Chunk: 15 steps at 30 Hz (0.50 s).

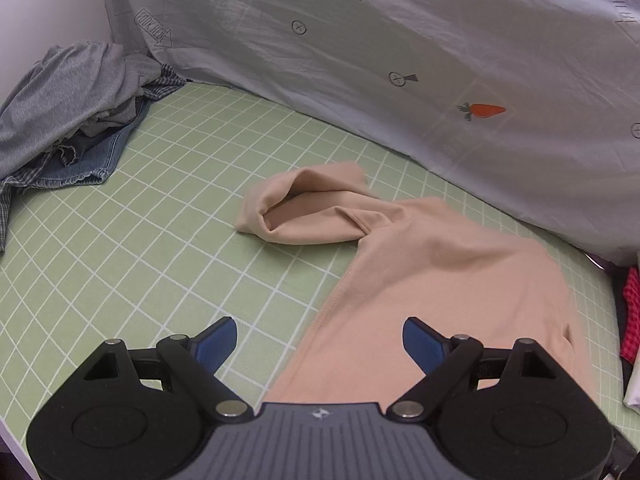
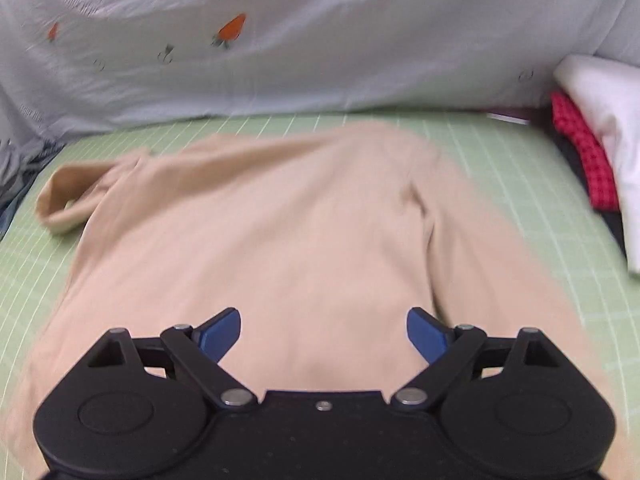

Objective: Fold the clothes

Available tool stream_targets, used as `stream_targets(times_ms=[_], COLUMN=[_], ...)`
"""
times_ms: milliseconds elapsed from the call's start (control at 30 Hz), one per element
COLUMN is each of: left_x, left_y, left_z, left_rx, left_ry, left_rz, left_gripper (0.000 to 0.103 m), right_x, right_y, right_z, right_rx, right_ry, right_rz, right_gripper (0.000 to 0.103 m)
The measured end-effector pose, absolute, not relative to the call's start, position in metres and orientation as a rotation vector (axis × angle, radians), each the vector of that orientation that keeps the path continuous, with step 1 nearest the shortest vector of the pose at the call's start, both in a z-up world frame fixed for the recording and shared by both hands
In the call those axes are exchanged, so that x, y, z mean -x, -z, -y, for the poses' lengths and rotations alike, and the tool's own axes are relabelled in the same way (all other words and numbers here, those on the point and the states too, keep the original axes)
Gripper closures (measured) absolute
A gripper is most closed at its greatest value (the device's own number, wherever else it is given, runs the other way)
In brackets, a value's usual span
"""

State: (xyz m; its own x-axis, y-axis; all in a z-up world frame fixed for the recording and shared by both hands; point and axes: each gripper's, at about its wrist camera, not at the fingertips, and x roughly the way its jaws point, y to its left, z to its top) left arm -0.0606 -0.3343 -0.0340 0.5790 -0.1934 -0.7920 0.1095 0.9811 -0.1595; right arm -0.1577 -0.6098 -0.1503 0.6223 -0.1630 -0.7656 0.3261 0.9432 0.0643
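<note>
One beige top (image 2: 280,220) lies spread flat on a bed with a green grid sheet (image 1: 140,240), one sleeve (image 1: 304,208) bunched toward the left. Two grippers hover above it. The left gripper (image 1: 320,344) has its fingers spread wide, empty, over the top's left edge. The right gripper (image 2: 324,336) is likewise wide apart and empty, over the top's middle. One grey carrot-print sheet (image 1: 360,60) hangs behind. One clothes pile (image 1: 72,112) sits far left.
</note>
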Motion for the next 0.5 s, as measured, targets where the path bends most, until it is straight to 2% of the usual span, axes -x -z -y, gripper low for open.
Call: stream_targets(times_ms=[300, 433, 500], left_x=[0.128, 0.126, 0.118], left_y=[0.02, 0.019, 0.018], left_z=[0.291, 0.264, 0.251], left_rx=[0.1, 0.106, 0.108], left_ry=[0.178, 0.181, 0.189], left_rz=[-0.926, -0.933, -0.939], left_gripper=[0.01, 0.008, 0.008], right_x=[0.218, 0.217, 0.214], right_y=[0.171, 0.175, 0.175], right_z=[0.568, 0.558, 0.555], right_rx=[-0.202, -0.206, -0.23], right_ry=[0.325, 0.384, 0.425], right_rz=[-0.975, -0.994, -1.004], right_gripper=[0.013, 0.0, 0.0])
